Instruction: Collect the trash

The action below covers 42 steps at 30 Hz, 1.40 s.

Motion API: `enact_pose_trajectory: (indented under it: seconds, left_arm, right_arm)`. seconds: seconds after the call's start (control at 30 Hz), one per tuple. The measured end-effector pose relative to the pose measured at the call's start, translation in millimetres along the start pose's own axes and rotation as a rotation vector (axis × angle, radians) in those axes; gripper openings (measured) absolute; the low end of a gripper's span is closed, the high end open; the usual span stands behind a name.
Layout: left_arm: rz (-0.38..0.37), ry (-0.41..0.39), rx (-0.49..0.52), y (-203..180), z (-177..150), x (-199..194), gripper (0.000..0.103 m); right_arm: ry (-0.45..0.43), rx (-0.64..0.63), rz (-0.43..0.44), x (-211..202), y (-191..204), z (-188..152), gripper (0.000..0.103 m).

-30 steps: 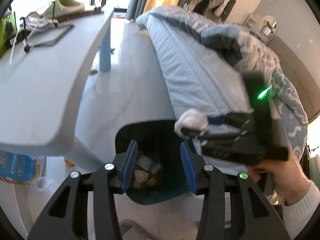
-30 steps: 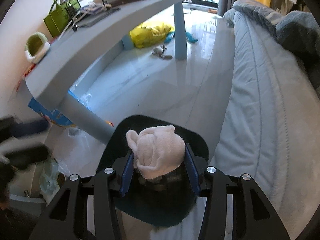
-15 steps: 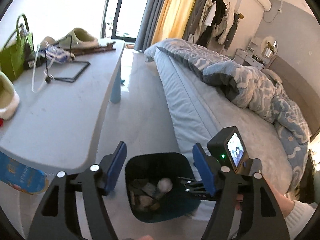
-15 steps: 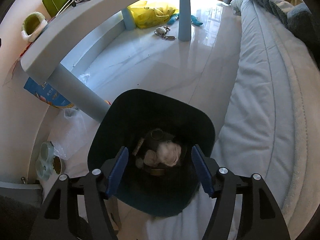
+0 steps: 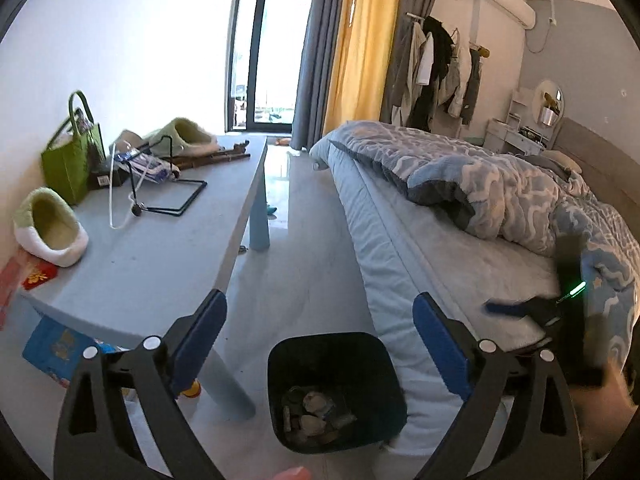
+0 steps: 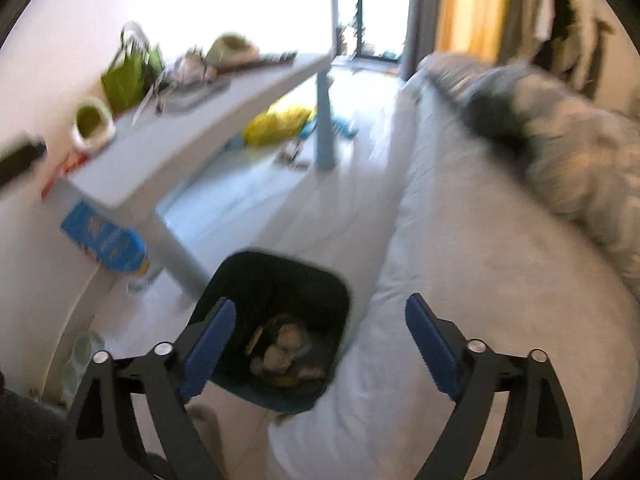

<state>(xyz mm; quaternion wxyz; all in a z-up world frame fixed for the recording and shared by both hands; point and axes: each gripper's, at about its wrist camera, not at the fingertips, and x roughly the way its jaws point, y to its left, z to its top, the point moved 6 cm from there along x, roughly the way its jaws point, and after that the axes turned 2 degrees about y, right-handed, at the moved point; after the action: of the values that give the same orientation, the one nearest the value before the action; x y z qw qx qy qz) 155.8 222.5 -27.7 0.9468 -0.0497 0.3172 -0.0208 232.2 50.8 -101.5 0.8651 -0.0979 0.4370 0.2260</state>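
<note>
Your left gripper (image 5: pixel 320 332) hangs above the black trash bin (image 5: pixel 334 364), its jaws spreading wide with nothing between them; the bin only shows through the gap from below. Your right gripper (image 6: pixel 320 336) is the same: jaws opening, nothing held, the bin (image 6: pixel 280 280) seen under its left finger. That view is blurred, so fine detail is lost.

The bin stands on the floor (image 5: pixel 288 272), wedged between the near leg of the blue table (image 5: pixel 160 248) and the long edge of the bed (image 5: pixel 400 264). Its right rim sits just beside the mattress side; its left rim is near the table leg. Crumpled trash (image 5: pixel 316 412) lies in the bottom of it.

The open lane runs straight ahead from the bin, between the table's long edge and the mattress edge, toward the glass door (image 5: pixel 272 60). A green slipper (image 5: pixel 50 226) sits near the table's near-left corner, a green bag (image 5: pixel 72 160) against the wall behind it. Your other gripper (image 5: pixel 568 312) shows blurred over the bed's near edge at right. A yellow bag (image 6: pixel 280 124) lies on the floor under the table's far end.
</note>
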Motion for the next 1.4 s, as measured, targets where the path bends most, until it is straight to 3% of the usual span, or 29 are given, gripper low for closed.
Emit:
enact_pose_trajectory:
  seconds: [0.1, 0.27, 0.63, 0.8, 1.13, 1.23, 1.4]
  left_arm:
    - [0.034, -0.019, -0.005, -6, -5, -14, 0.098]
    - [0.029, -0.048, -0.011, -28, -10, -47, 0.098]
    - [0.053, -0.107, -0.001, -62, -28, -94, 0.100]
    - [0.018, -0.145, 0.028, -80, -38, -110, 0.100]
    - [0.047, -0.145, 0.105, -108, -71, -118, 0.100]
    - [0.045, -0.120, 0.100, -110, -82, -112, 0.100]
    - [0.062, -0.141, 0.120, -116, -86, -115, 0.100]
  right_arm:
    - [-0.086, 0.038, -0.032, -43, -17, -4, 0.094]
    - [-0.179, 0.025, -0.080, -110, -34, -23, 0.097]
    - [-0.343, 0.085, -0.181, -214, -71, -77, 0.100]
    - [-0.397, 0.146, -0.206, -249, -93, -110, 0.100]
    - [-0.431, 0.254, -0.265, -279, -132, -171, 0.100]
    - [-0.416, 0.279, -0.251, -271, -137, -181, 0.100]
    - [-0.391, 0.263, -0.223, -264, -137, -188, 0.100]
